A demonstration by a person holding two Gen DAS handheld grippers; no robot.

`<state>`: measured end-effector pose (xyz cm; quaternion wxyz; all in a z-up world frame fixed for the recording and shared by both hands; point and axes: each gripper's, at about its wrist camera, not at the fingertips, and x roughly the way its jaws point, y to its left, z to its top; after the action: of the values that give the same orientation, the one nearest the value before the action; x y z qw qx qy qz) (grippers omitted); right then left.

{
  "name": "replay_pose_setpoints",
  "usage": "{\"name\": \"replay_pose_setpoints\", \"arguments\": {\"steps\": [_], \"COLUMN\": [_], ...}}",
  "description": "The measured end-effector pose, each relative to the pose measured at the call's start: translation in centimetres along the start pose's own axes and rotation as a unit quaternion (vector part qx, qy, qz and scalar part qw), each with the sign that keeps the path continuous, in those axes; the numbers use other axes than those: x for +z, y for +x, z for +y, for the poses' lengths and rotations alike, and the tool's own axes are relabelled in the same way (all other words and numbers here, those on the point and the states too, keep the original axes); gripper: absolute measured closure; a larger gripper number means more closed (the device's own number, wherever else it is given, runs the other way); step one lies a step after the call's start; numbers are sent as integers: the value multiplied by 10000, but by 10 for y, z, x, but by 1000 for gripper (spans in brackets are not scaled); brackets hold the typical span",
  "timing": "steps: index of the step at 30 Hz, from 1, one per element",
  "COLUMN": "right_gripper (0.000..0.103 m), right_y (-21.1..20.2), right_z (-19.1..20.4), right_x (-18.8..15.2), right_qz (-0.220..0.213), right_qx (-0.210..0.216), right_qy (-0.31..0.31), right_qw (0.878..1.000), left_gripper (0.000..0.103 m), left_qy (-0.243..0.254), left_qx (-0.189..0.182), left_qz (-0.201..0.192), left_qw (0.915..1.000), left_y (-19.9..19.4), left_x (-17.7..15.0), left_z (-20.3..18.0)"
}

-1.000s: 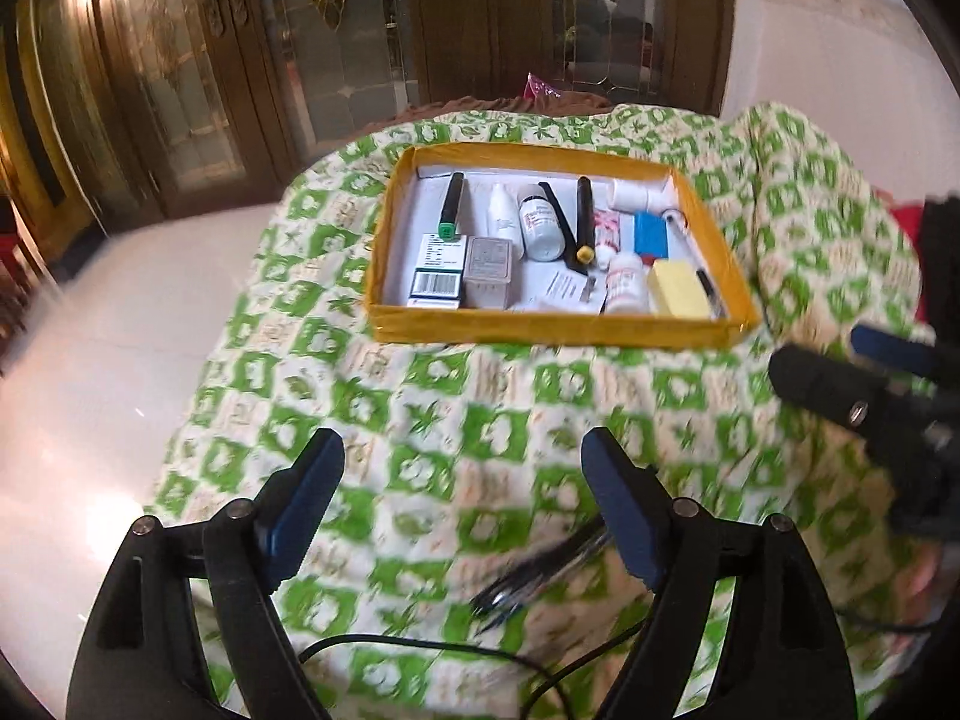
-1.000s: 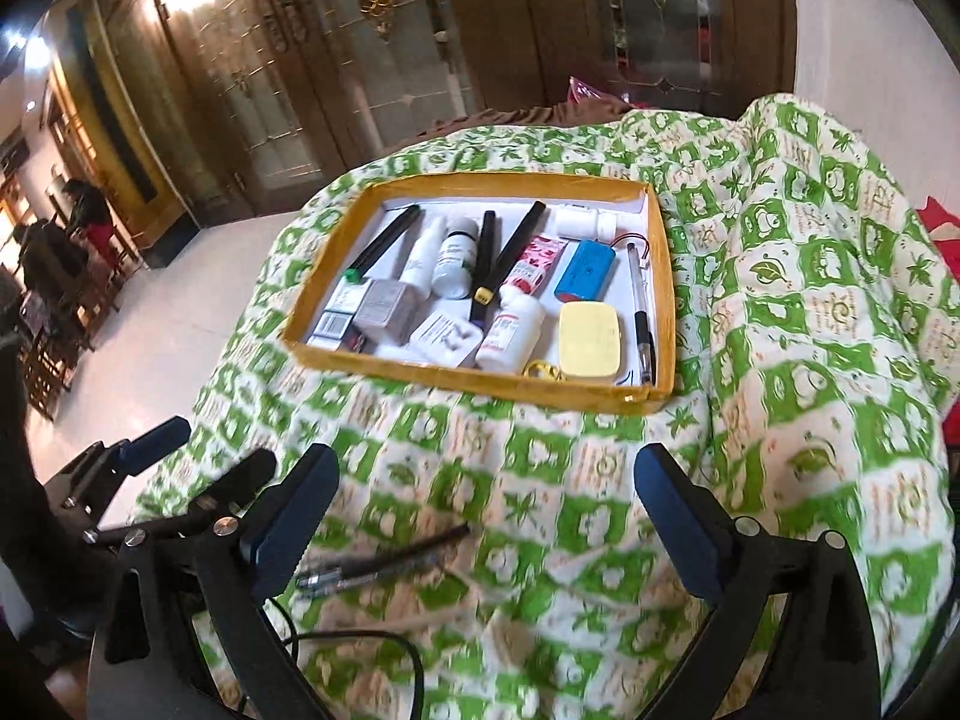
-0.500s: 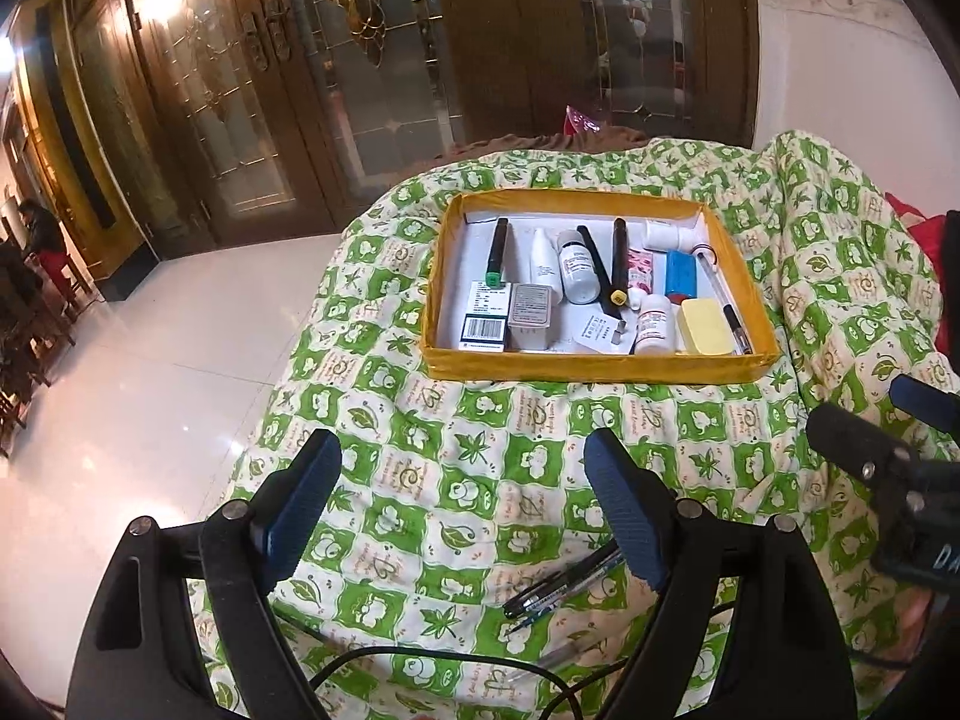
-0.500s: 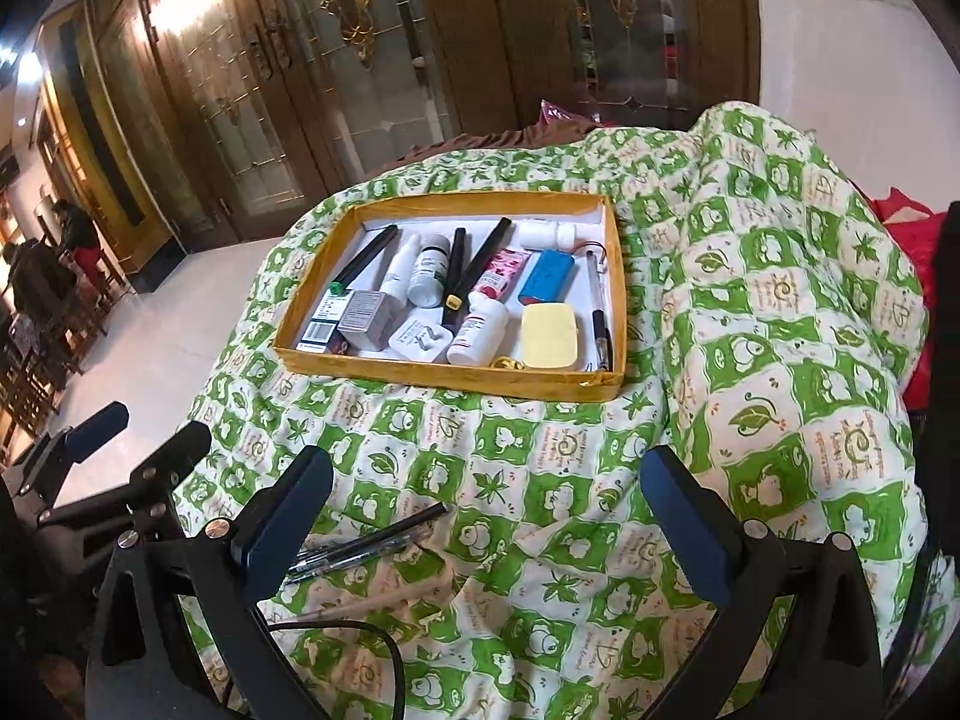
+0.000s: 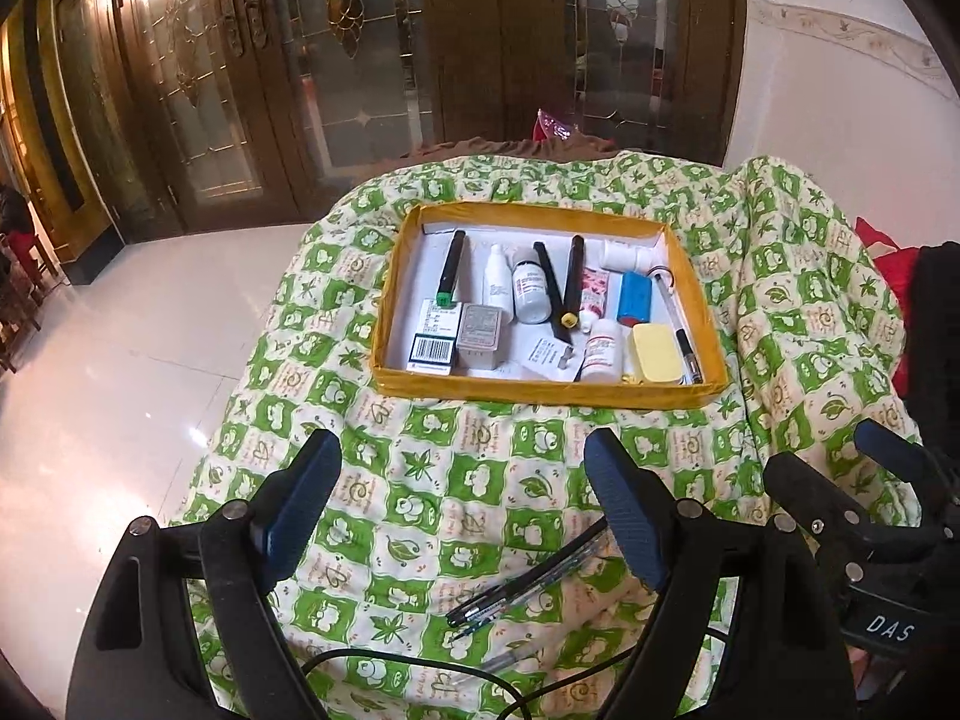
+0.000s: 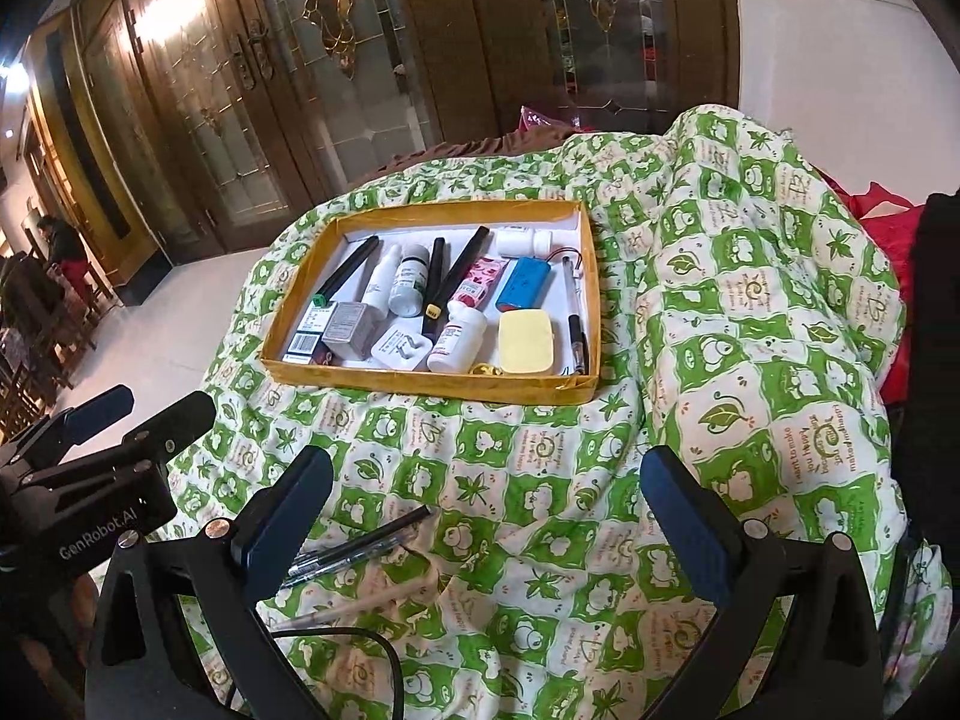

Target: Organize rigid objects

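Left tool: fingers spread wide, holding nothing, above the green-and-cream quilt.
Right tool: also wide and empty — its base is cut off by the frame edge.
Pens: two or three dark pens lying loose on the quilt just past the left tool; one end is hidden behind a finger.
Yellow tray: farther out on the quilt, packed with bottles, markers, small boxes and a blue battery pack — labels unreadable.
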<state>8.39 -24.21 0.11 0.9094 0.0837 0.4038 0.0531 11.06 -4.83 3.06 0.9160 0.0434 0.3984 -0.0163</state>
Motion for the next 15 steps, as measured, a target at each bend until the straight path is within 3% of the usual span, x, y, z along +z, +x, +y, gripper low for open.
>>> {"name": "replay_pose_setpoints", "arguments": {"steps": [15], "right_gripper": [2], "right_y": [-15], "right_z": [0], "right_x": [7], "right_qz": [-214], "right_qx": [32], "right_qy": [83], "right_qw": [9997], "left_gripper": [19], "left_qy": [150], "left_qx": [53], "left_qz": [-230], "left_qw": [9996], "left_y": [-13], "left_x": [12], "left_z": [-8]}}
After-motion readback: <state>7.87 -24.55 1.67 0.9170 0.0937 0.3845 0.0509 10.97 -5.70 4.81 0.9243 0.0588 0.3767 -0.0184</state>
